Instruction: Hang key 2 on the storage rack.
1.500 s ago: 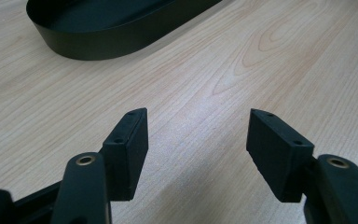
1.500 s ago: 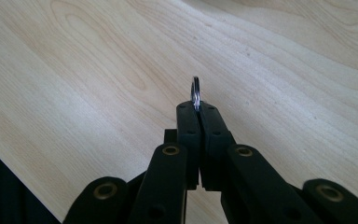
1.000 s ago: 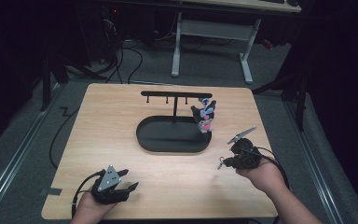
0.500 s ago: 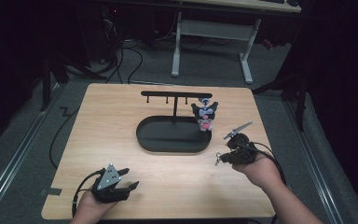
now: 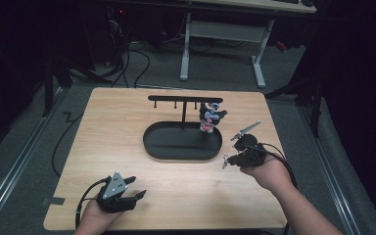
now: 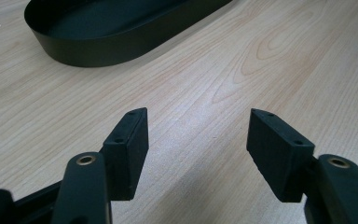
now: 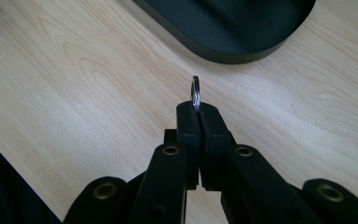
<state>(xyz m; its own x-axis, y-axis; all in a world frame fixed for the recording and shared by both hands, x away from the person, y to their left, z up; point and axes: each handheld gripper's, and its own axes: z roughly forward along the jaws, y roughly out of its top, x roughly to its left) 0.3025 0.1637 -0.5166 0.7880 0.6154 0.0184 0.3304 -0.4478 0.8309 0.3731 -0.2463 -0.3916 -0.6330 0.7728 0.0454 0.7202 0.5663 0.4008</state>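
I see one black oval metal tray (image 5: 162, 147) with one T-shaped hook stand (image 5: 183, 99) on the light wooden tabletop (image 5: 107, 122), one small black-and-pink figure charm (image 5: 209, 119) hanging from it. My right gripper (image 5: 225, 162) is clamped on one small silver metal ring (image 7: 195, 92), near the tray's right end. My left gripper (image 6: 196, 133), jaws spread and empty, sits near the tabletop's front-left edge.

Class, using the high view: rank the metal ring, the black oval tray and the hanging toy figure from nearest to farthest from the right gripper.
1. Metal ring, pinched in the right gripper.
2. Black oval tray, just left of it and farther up the table.
3. Toy figure, hanging from the rack at the tray's back right.
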